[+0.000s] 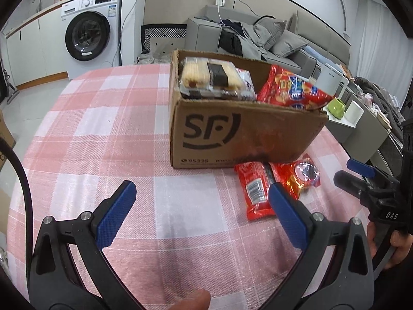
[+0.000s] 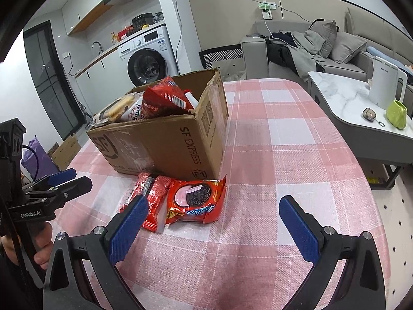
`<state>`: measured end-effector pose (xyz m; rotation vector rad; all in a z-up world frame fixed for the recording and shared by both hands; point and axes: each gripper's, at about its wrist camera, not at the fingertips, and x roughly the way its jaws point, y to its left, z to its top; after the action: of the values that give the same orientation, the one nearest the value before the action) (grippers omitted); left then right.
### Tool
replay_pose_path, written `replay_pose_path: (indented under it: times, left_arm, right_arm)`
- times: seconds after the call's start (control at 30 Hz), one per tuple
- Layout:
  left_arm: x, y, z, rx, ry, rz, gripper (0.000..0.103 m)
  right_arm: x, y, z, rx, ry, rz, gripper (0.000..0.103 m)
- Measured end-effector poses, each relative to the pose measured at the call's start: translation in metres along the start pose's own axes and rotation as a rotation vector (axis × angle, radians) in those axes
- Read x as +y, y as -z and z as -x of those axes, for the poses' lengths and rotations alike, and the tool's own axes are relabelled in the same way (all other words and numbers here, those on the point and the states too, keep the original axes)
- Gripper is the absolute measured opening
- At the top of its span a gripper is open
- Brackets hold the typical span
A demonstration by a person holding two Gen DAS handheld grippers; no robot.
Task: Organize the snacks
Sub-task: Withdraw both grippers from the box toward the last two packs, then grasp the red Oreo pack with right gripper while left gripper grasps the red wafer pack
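Observation:
A brown SF cardboard box [image 1: 232, 131] [image 2: 165, 142] stands on the pink checked tablecloth. Inside it lie a clear pack of biscuits [image 1: 209, 76] [image 2: 116, 111] and a red snack bag [image 1: 291, 90] [image 2: 165, 98]. Two red packets rest on the cloth against the box front: a plain red one [image 1: 254, 190] [image 2: 152, 201] and a red cookie packet [image 1: 300, 175] [image 2: 196, 199]. My left gripper [image 1: 201, 188] is open, low over the cloth, its right finger overlapping the plain red packet. My right gripper [image 2: 213, 201] is open just behind the cookie packet, with nothing held.
A white marble side table [image 2: 343, 98] to the right carries a white kettle [image 2: 384, 85], a green cup [image 2: 396, 113] and a white mug [image 1: 355, 112]. A grey sofa [image 2: 322, 49] and a washing machine [image 1: 87, 33] stand behind the table.

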<state>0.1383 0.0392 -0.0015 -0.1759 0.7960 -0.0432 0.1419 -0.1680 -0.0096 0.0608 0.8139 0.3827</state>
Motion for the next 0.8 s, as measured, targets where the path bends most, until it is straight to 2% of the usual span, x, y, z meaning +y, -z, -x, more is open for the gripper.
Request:
replay_pose_path:
  times: [0.4,0.8]
  left_arm:
    - [-0.005,0.006,-0.027,0.056,0.001,-0.011,0.102]
    - [-0.017,0.007,-0.049,0.096,0.001,-0.033,0.102]
  right_arm:
    - [-0.002,0.001,-0.022,0.042,-0.007,0.0,0.103]
    - [0.003,0.001,-0.053,0.128,-0.006,0.023,0.103]
